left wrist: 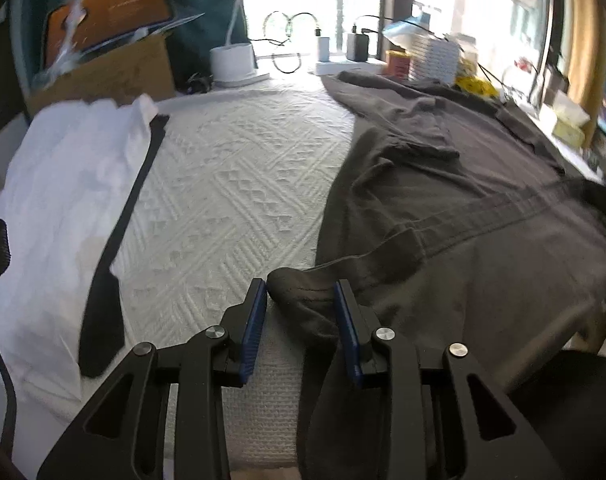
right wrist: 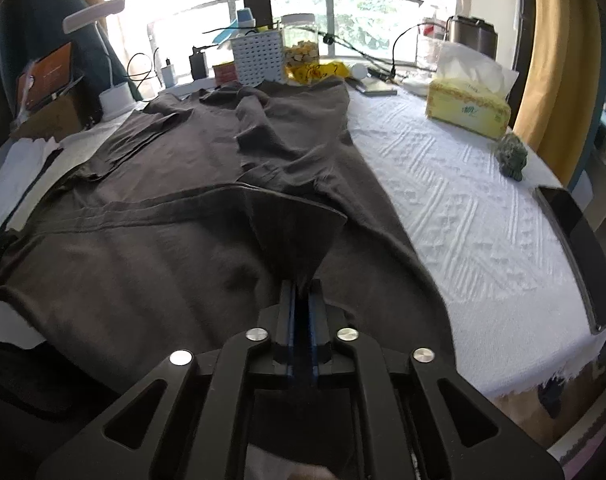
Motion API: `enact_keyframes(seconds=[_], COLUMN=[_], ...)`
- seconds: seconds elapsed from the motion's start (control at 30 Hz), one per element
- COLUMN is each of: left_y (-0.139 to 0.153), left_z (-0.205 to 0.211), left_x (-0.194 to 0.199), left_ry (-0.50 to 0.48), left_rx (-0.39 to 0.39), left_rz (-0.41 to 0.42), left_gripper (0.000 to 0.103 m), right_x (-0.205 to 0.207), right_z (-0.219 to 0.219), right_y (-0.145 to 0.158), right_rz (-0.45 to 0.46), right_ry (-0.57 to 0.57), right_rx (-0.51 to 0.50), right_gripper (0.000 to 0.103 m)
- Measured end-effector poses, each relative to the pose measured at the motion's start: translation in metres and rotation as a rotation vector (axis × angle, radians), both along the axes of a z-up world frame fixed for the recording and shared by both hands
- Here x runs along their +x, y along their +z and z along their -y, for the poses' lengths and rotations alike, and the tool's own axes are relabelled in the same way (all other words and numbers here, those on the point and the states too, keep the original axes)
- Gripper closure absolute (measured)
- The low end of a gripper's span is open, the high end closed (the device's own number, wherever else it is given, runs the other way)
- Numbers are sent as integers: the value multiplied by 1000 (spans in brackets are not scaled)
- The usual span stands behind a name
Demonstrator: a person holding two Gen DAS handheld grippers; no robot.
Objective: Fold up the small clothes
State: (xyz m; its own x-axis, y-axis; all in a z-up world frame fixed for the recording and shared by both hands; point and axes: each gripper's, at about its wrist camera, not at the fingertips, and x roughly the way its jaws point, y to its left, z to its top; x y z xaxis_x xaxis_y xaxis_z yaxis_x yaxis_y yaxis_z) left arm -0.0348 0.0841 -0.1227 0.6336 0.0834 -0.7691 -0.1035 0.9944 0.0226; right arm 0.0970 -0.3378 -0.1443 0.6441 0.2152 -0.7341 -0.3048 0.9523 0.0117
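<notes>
The left tongs (left wrist: 301, 292) stand parted around a bunched corner of the dark grey garment (left wrist: 463, 208), their blue pads (left wrist: 255, 320) not pressing it; the right tongs (right wrist: 301, 292) are nearly closed, pinching a raised fold of that garment (right wrist: 183, 200), which fans upward from the pads. The garment lies spread over the white textured cloth (left wrist: 223, 184) on the desk; to its left lie folded white clothes (left wrist: 63, 184) with a black strip (left wrist: 115, 248) on their edge. Along the far edge crowd a white lamp base (left wrist: 233, 60), a perforated basket (right wrist: 259, 58), a jar (right wrist: 301, 48) and cables; on the right side sit a yellow tissue box (right wrist: 467, 106), a small green figure (right wrist: 511, 156) and a dark tray (right wrist: 579, 256).
</notes>
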Motion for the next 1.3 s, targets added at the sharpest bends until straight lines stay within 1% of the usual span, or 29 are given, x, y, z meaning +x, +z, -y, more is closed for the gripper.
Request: enact_keyframes(seconds=[0.03, 0.07, 0.1, 0.13, 0.23, 0.33, 0.4, 0.47, 0.5, 0.53, 0.57, 0.77, 0.9, 1.1, 1.3], left_y=[2, 4, 7, 9, 22, 36, 44, 49, 51, 52, 53, 62, 65, 75, 87], left_z=[1, 2, 4, 4, 6, 4, 2, 4, 5, 6, 8, 12, 15, 15, 11], left_x=[0, 0, -2, -3, -6, -7, -6, -6, -5, -5, -5, -2, 2, 11, 27], left_ry=[-10, -14, -17, -21, -19, -5, 2, 1, 0, -1, -3, 8, 10, 5, -6], left_rx=[-3, 0, 6, 9, 19, 20, 20, 25, 28, 29, 33, 44, 53, 60, 60], left_rz=[2, 12, 31, 46, 97, 143, 165, 182, 187, 187, 192, 222, 229, 252, 282], left_gripper=[92, 96, 96, 98, 98, 98, 98, 98, 98, 99, 99, 99, 99, 99, 99], right_x=[2, 5, 7, 10, 20, 34, 40, 45, 46, 46, 47, 36, 29, 23, 26], right_z=[0, 0, 0, -1, -1, 5, 6, 3, 1, -1, -2, 0, 8, 17, 21], right_y=[0, 0, 0, 0, 0, -1, -1, -3, -3, -3, -3, 16, 28, 42, 53], right_rz=[2, 2, 3, 5, -4, -38, -53, -59, -55, -53, -54, 20, 56, 95, 121], right_ry=[0, -2, -4, -4, -14, -43, -39, -26, -25, -17, -8, 12, 2, -25, -52], right_rx=[3, 6, 6, 6, 17, 65, 105, 117, 113, 112, 114, 110, 108, 121, 130], right_gripper=[75, 67, 51, 42, 42, 42, 42, 43, 54, 88, 97, 97, 97, 97, 97])
